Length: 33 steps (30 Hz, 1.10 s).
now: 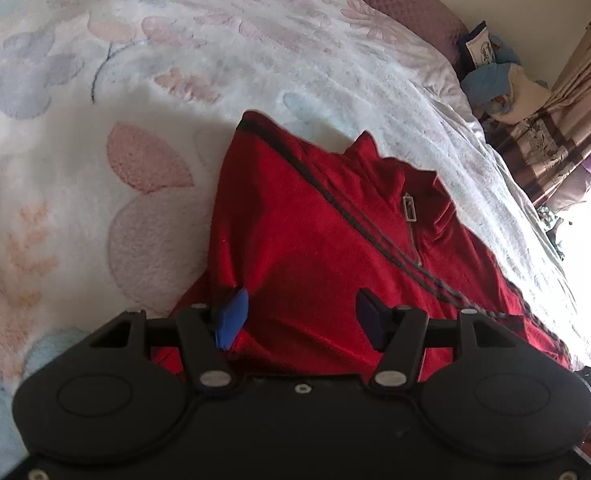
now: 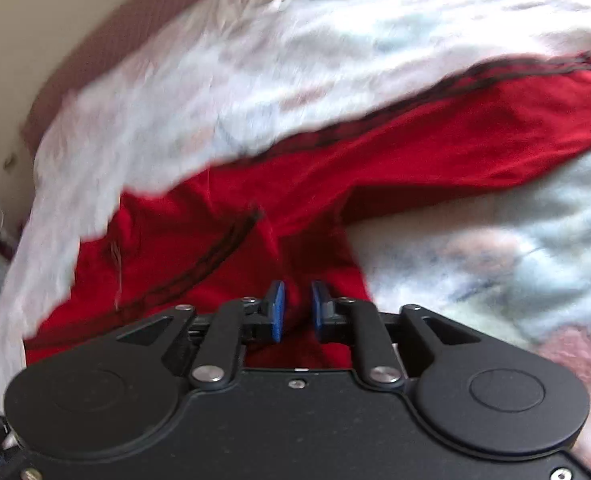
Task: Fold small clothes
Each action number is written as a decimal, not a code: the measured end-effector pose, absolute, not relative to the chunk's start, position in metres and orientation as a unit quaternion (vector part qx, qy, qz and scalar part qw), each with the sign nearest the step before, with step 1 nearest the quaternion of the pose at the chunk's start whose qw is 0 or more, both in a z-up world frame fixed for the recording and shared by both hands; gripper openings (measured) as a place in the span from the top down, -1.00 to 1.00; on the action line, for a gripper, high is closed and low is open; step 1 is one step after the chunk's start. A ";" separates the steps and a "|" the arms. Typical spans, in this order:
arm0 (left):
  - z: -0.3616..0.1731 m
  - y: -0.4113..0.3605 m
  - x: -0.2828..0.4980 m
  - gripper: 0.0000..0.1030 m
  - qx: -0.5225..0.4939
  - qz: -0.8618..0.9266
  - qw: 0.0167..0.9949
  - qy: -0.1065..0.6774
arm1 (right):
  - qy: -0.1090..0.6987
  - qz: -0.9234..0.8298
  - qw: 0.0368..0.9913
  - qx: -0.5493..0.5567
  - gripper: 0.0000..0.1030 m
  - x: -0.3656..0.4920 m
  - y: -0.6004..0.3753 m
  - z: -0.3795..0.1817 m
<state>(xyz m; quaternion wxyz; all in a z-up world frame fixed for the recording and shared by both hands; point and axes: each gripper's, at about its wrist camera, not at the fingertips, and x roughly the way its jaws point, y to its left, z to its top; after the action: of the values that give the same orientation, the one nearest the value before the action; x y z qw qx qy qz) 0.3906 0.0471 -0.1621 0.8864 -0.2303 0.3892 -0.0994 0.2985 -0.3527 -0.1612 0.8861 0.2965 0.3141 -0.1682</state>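
With red zip jacket (image 1: 319,240) spread on floral bed blanket (image 1: 95,120): left tool (image 1: 299,316) wide, holding nothing; right tool (image 2: 297,312) narrow, pinching red cloth. Risk: thin pinch slipping, blanket snagged, fold bunching.

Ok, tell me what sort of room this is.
Most likely a bedroom: a red zip-neck top lies on a bed under a floral fleece blanket, with curtains at a bright window beside it.
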 end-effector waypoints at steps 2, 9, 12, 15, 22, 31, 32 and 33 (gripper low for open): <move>-0.150 0.043 0.386 -0.15 -0.228 -0.121 0.891 0.372 | 0.286 -0.152 0.907 0.270 0.53 0.293 -0.344 -0.147; -0.155 0.027 0.395 -0.18 -0.190 -0.117 0.891 0.396 | 0.310 -0.079 0.919 0.230 0.51 0.317 -0.319 -0.150; -0.173 0.027 0.402 -0.20 -0.180 -0.105 0.887 0.412 | 0.333 -0.104 0.906 0.240 0.55 0.319 -0.328 -0.170; -0.173 0.027 0.402 -0.20 -0.172 -0.103 0.890 0.410 | 0.328 -0.089 0.898 0.280 0.64 0.305 -0.343 -0.178; -0.152 0.024 0.388 -0.20 -0.172 -0.124 0.890 0.404 | 0.219 -0.173 0.888 0.364 0.34 0.237 -0.440 -0.155; -0.157 0.007 0.381 -0.20 -0.152 -0.132 0.891 0.407 | 0.159 -0.328 0.805 0.468 0.34 0.168 -0.572 -0.194; -0.158 0.006 0.383 -0.20 -0.151 -0.130 0.891 0.408 | 0.149 -0.328 0.799 0.482 0.34 0.165 -0.578 -0.200; -0.158 0.005 0.383 -0.20 -0.149 -0.129 0.892 0.408 | 0.139 -0.330 0.793 0.494 0.35 0.164 -0.583 -0.205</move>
<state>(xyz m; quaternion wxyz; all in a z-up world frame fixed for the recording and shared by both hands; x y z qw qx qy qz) 0.3835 0.0046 -0.1581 0.8917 -0.1487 0.4075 -0.1291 0.1640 -0.5829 -0.2047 0.7927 0.4936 0.1391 -0.3296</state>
